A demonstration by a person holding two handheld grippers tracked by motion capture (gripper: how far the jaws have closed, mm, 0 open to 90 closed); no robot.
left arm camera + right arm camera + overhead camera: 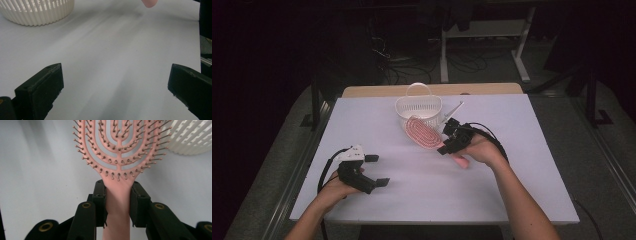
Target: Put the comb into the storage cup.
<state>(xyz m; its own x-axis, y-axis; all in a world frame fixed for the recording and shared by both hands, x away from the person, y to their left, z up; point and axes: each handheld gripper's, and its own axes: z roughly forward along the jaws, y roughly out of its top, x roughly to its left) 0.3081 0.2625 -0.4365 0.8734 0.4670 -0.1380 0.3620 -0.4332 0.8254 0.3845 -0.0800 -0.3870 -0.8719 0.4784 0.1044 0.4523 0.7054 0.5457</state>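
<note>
We cannot see the whole brush (117,157): in the right gripper view its top runs off the picture, and its handle goes down out of sight behind the jaws. In the high view the right hand (479,147) covers part of the pink handle, and just the end pokes out below. The basket (418,111) is cut off in both gripper views, so we see just a bit of its wall. A thin white thing sticks up at about 1 o'clock from the right gripper (447,142), and we cannot tell what it is. The room behind the worktop (512,200) is dark and hard to make out.

The right gripper has its jaws shut tight on the brush handle, one on each side, just under the bristles. The brush head points to about 11 o'clock and lies against the front of the basket, near the middle of the far half of the worktop.

The left gripper (377,170) sits at about 8 o'clock from the basket, near the front left. Its jaws are wide open, with bare worktop between them.
</note>
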